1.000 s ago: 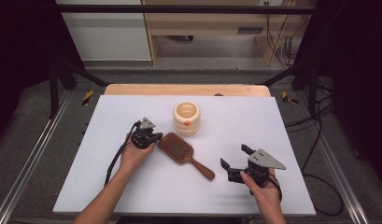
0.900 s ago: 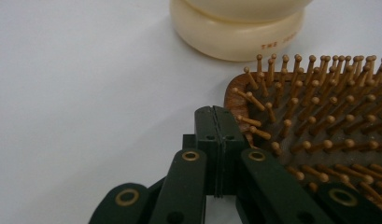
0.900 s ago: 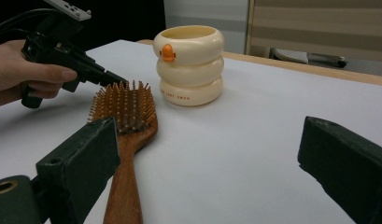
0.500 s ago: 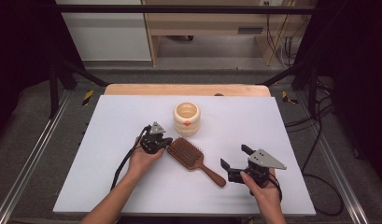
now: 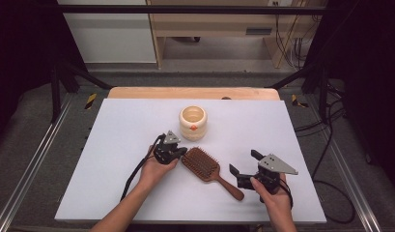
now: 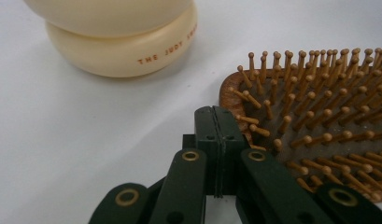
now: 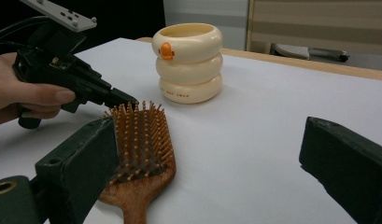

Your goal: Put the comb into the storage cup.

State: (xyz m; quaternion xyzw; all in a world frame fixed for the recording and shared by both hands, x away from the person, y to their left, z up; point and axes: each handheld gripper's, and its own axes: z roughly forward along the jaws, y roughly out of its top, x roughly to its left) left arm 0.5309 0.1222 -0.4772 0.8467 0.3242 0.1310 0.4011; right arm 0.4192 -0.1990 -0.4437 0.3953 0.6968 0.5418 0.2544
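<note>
A wooden paddle hairbrush (image 5: 201, 163) lies bristles up in the middle of the white table (image 5: 127, 125), its handle pointing toward the near right. My left gripper (image 5: 184, 152) is shut with nothing between its jaws, and its tip (image 6: 215, 112) rests against the left edge of the brush head (image 6: 310, 121). My right gripper (image 5: 242, 161) stands open at the near right, just beside the handle. In its own view the brush (image 7: 142, 140) lies ahead by the left jaw, with the left gripper (image 7: 130, 100) at the head's far end.
A cream ringed cup (image 5: 192, 122) with an orange duck mark stands upright just behind the brush; it also rises close ahead as the cup (image 6: 118, 42) and farther off as the cup (image 7: 188, 63). A wooden strip (image 5: 195, 93) borders the table's far edge.
My left gripper has moved right, and the hairbrush has slid right and nearer ahead of it, toward the right gripper. The right gripper has stayed put.
</note>
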